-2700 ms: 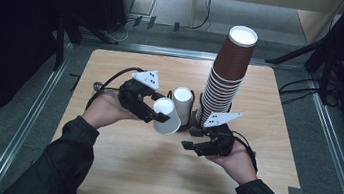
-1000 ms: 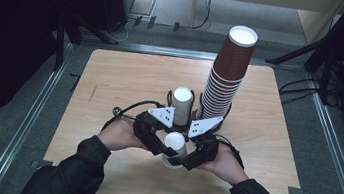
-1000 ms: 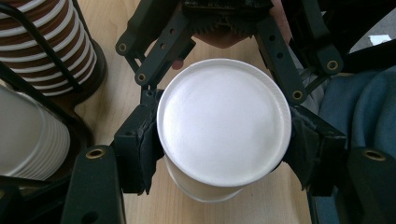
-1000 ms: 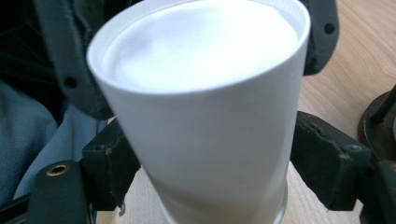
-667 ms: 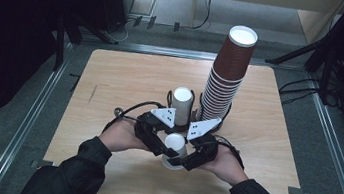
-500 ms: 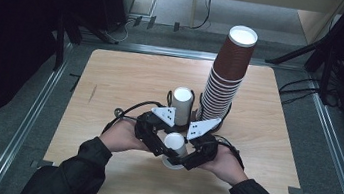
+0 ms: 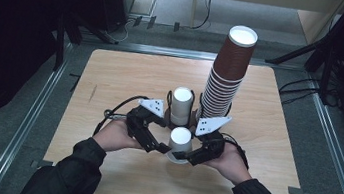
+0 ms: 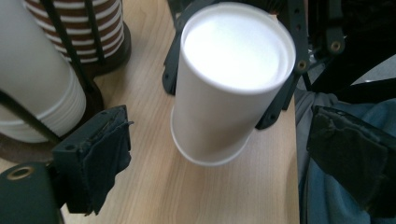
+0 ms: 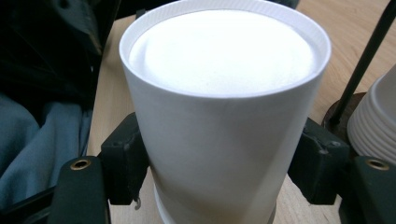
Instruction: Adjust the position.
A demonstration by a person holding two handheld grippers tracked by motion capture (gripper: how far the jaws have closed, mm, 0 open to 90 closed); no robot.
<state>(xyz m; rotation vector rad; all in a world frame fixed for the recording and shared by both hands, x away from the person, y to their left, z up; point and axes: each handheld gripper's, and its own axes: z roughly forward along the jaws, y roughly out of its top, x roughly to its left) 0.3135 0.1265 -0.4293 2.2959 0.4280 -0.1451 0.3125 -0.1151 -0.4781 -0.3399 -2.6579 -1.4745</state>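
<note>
Straight to the white cup (image 7: 180,141): upside down, rim on the table (image 7: 112,79), near the person's edge and right between the two hands. Looks a touch tilted in the left gripper view, though hard to call.

Clamped from the right by the right gripper (image 7: 192,156), with a black pad (image 9: 125,161) pressed to each side of the wall low down, just above the rim. Just been closing in to get there, and now set at about the cup's own width. Probably gripped that low so as to keep the paper wall from buckling.

Over to the left gripper (image 7: 156,145): spread wide, just been opening, holding nothing. Cup ahead of its pads (image 8: 100,158) and apart from them, so clearly let go on this side. Reads like a handover, one side taking charge before the other gives way, so that nothing topples.

Further out, just behind the cup: a short stack of white cups (image 7: 181,106) on a dark base. Beside that, to the right, a tall stack of brown cups (image 7: 228,74) kept upright inside a thin wire holder (image 7: 201,106). Both close to the grippers but not touching the held cup. Best guess for what comes now: lift and carry to one of those stacks.
</note>
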